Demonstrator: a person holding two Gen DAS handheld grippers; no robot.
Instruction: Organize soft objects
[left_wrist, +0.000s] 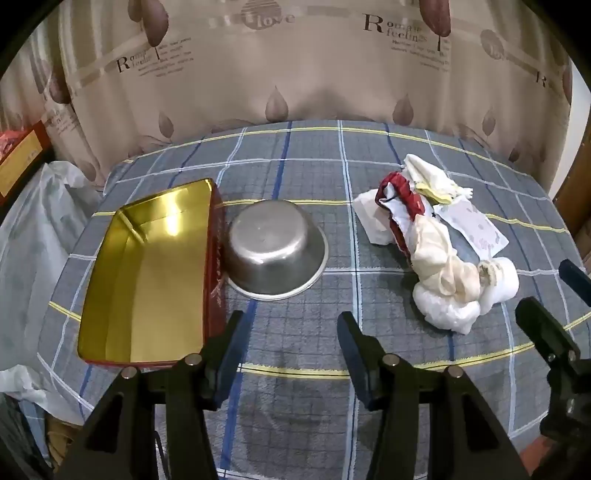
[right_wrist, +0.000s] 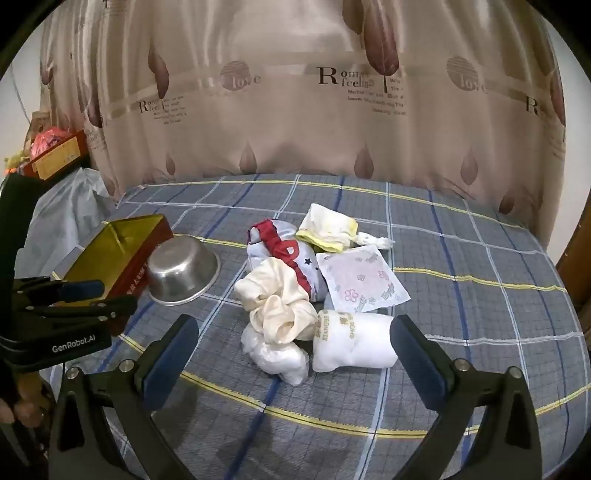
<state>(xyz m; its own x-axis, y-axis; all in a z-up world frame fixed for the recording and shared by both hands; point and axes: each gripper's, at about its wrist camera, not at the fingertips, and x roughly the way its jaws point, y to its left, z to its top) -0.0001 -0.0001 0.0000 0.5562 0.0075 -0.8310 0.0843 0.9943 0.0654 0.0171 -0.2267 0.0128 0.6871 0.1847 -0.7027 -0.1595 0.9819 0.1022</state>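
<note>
Your left gripper (left_wrist: 291, 354) hovers low over the plaid blanket (left_wrist: 295, 406), its jaws apart and holding nothing; your right gripper (right_wrist: 295, 354) likewise stands wide apart and empty, just short of the pile of soft items (right_wrist: 314, 280). The pile sits near the blanket's middle, right of the steel bowl (left_wrist: 275, 247); it comprises a cream garment (right_wrist: 277, 306), a red-trimmed garment (right_wrist: 284, 254), a yellow-edged cloth (right_wrist: 328, 227), a printed tissue packet (right_wrist: 364, 284), a white roll (right_wrist: 354, 343) and a white plastic bundle (right_wrist: 280, 356), all touching or overlapping. The bowl lies upside down, touching the open gold-lined tin (left_wrist: 147, 280) on its left.
</note>
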